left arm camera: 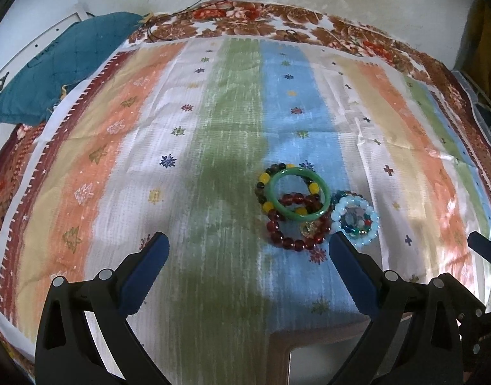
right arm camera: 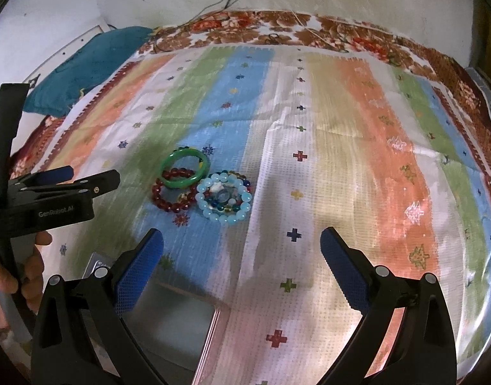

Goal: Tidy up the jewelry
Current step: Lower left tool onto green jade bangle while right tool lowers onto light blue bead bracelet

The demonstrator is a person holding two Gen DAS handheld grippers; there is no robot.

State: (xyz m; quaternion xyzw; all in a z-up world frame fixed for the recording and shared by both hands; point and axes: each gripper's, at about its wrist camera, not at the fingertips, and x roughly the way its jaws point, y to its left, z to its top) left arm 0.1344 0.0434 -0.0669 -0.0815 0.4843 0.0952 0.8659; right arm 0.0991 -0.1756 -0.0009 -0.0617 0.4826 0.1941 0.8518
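The striped cloth (right arm camera: 341, 147) lies bare across its far half and whole right side, open to approach from any direction. The only clutter is one tight cluster: a green bangle (left arm camera: 298, 191) leaning over a red bead bracelet (left arm camera: 297, 221), with a pale blue bracelet (left arm camera: 356, 219) touching beside it. The left gripper (right arm camera: 64, 178) hangs just left of the cluster, blocking that side. A tray (right arm camera: 168, 317) sits at the near edge.

Cloth (left arm camera: 232, 122): vertical stripes of orange, white, green, blue, tan; small snowflake, cross, tree motifs; dark red toothed border.
Blanket (left arm camera: 277, 22) under it: brown-red floral.
Pillow (left arm camera: 62, 64): teal.
Bangle (left arm camera: 279, 207): solid green.
Bead bracelets: dark red (left arm camera: 297, 240); pale blue (left arm camera: 372, 216); yellow-and-dark mix (left arm camera: 264, 179).
Gripper pads (right arm camera: 139, 272): blue, black frames.
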